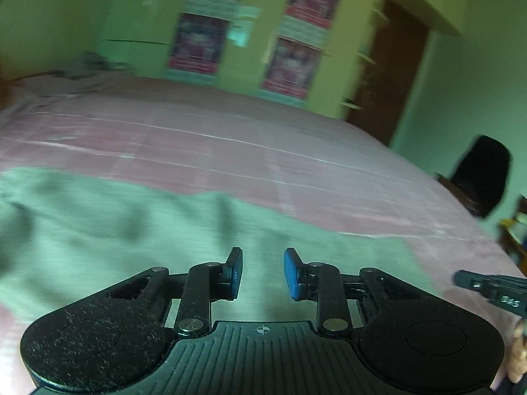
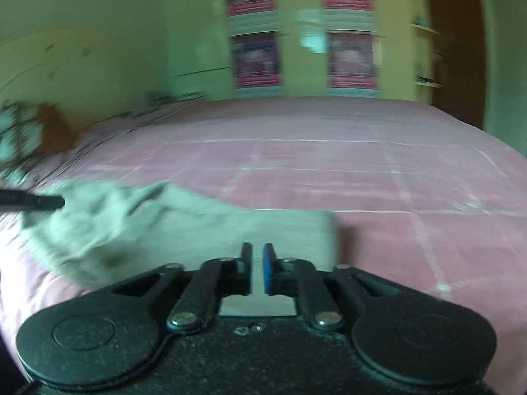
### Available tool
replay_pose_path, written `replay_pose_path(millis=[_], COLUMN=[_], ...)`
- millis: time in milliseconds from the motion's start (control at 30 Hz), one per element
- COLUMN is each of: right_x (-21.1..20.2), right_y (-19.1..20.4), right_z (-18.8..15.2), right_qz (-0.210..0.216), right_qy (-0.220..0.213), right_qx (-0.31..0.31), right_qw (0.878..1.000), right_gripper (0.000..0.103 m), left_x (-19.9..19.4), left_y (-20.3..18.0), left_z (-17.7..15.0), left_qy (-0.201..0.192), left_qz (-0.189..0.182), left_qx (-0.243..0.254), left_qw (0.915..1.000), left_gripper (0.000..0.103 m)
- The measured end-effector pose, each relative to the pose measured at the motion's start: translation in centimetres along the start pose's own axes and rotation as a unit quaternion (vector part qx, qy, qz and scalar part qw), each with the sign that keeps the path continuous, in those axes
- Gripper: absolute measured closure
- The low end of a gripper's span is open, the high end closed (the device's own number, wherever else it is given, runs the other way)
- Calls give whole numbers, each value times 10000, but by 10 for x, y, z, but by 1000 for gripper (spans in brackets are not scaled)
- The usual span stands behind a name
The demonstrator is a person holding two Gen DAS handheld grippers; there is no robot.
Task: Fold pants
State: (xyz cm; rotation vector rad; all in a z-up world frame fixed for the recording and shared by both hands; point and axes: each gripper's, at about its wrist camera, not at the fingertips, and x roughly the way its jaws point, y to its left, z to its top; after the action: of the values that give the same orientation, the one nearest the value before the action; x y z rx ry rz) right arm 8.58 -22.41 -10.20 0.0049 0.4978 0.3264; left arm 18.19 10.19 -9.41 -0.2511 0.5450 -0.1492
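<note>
Hovering over pale pants: left gripper fingers spread, right gripper fingers nearly together with nothing between them, pants' right edge just right of the fingers, open pink bedspread ahead.

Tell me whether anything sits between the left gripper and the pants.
Nothing visible does. The left gripper is open right over the pale green pants spread on the pink bed, with only cloth showing between its fingers. The right gripper is off to the side.
</note>
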Motion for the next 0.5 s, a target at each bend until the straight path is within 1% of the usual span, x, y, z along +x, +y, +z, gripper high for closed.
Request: replay_pose_path(millis=[33,67,100,133,167,200,233,267,300,367,433,500], right_x=[-3,-4,-2,5,20,24,23,21,19,21,36,58], right_y=[-7,-11,-15,-20,-23,-25,-27,-27,-29,-35,-41,-48], right_z=[-2,-6,-13,-22,-33,-41,-41,-37,-32,-22,-6,10], right_qz=[-47,-72,-73,-76,-69,-77,-39,-28,-3,39,-22,-133], right_qy=[-11,16,136,405,922,1012,904,891,785,519,445,405], right_qx=[68,106,144,178,214,228,246,263,307,344,325,381], right_qw=[10000,9999,9998,9990,9955,9946,9956,9957,9964,9980,9985,9984], right_gripper=[98,98,98,97,98,98,98,97,94,94,94,92], left_x=[8,16,28,44,47,43,42,40,40,47,62,81], left_y=[-10,-20,-26,-26,-25,-26,-27,-26,-25,-27,-31,-34], left_z=[-5,-11,-20,-32,-39,-39,-35,-29,-22,-4,16,31], left_qy=[71,182,416,890,940,860,882,860,807,696,612,622], left_qz=[-111,-136,-75,87,117,98,98,121,156,186,268,272], left_qx=[78,170,244,225,228,277,313,319,328,443,502,467], left_qw=[9999,9996,9988,9957,9952,9959,9956,9957,9961,9964,9965,9966], left_gripper=[75,75,75,75,75,75,75,75,75,75,75,75])
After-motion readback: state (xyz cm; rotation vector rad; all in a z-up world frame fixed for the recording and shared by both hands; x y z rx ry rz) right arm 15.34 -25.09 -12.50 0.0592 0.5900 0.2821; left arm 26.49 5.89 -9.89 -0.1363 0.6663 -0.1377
